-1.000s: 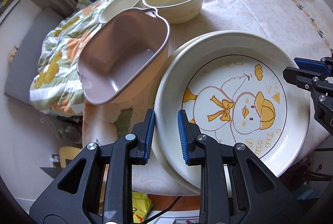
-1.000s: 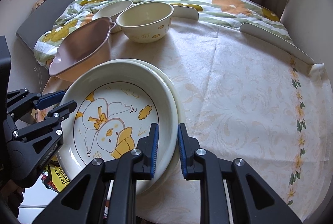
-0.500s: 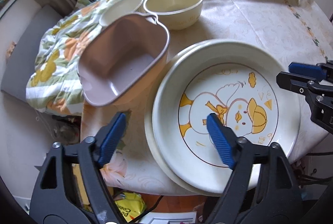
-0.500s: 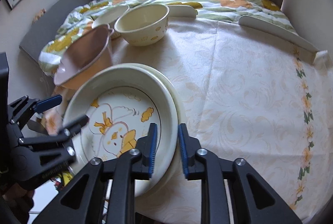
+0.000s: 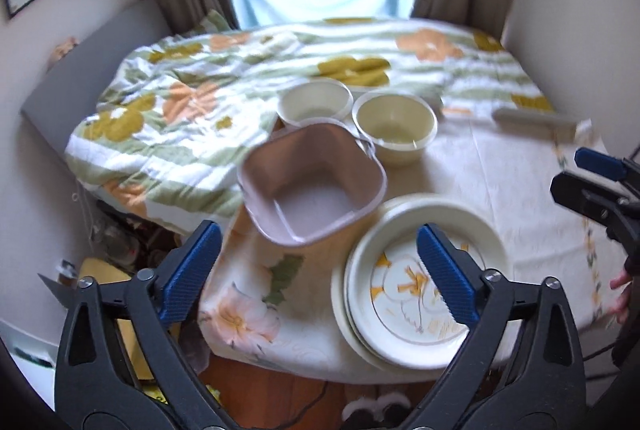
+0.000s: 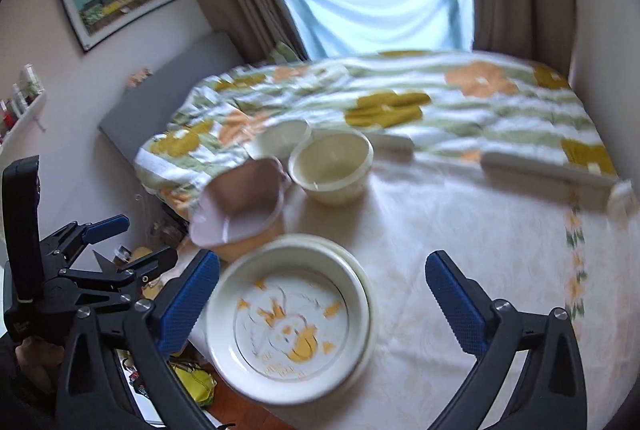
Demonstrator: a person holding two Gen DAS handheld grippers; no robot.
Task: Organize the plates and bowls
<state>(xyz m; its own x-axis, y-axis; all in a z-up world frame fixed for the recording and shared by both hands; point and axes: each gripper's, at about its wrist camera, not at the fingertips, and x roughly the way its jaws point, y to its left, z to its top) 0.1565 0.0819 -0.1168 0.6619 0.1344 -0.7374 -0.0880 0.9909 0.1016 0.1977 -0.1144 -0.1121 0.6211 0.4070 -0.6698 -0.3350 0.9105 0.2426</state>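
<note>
A duck-print plate lies on a plain cream plate at the near table edge. Behind it stands a pink square bowl, then a cream bowl and a white bowl. My left gripper is open and empty, pulled back above the plates. My right gripper is open and empty, also pulled back above them. Each gripper shows in the other's view: the right one, the left one.
The table has a cream patterned cloth. A floral quilt covers a bed behind it. Two white bars lie at the table's far edge. Clutter sits on the floor to the left. Curtains and a window are behind.
Both grippers let go of the duck plate's rim, opened wide and pulled back and up. The plate now rests on the cream plate.
</note>
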